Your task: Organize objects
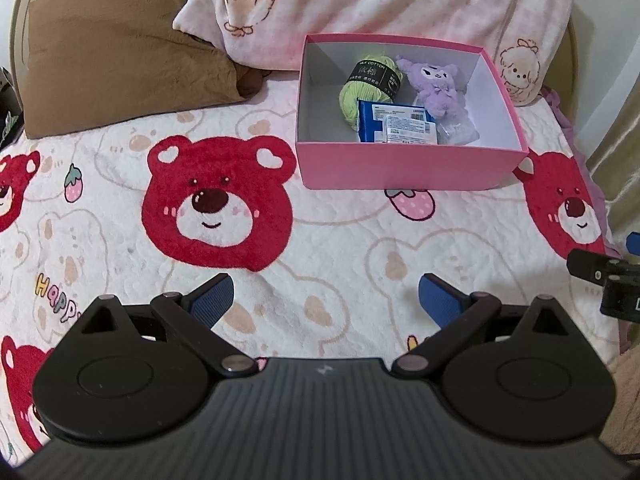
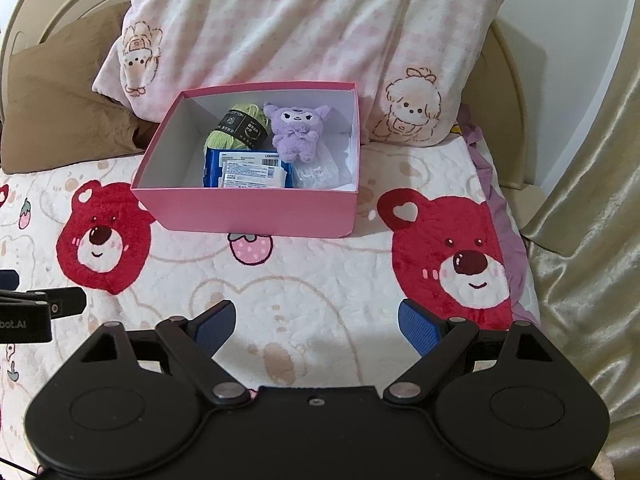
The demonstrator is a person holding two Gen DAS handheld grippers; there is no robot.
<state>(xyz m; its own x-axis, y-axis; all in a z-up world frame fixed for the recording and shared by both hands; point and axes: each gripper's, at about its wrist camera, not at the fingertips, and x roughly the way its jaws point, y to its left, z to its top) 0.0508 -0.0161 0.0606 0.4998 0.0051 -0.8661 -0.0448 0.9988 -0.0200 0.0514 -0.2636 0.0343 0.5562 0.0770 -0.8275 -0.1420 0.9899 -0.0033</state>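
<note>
A pink box stands open on the bear-print blanket. Inside lie a green yarn ball, a purple plush toy, a blue and white packet and a clear plastic bag. My left gripper hovers open over the blanket, well short of the box, with nothing between its fingers. My right gripper also stands open and empty, in front of the box.
A brown pillow lies at the back left and a pink cartoon pillow behind the box. A golden curtain hangs at the right. Each gripper shows at the other view's edge.
</note>
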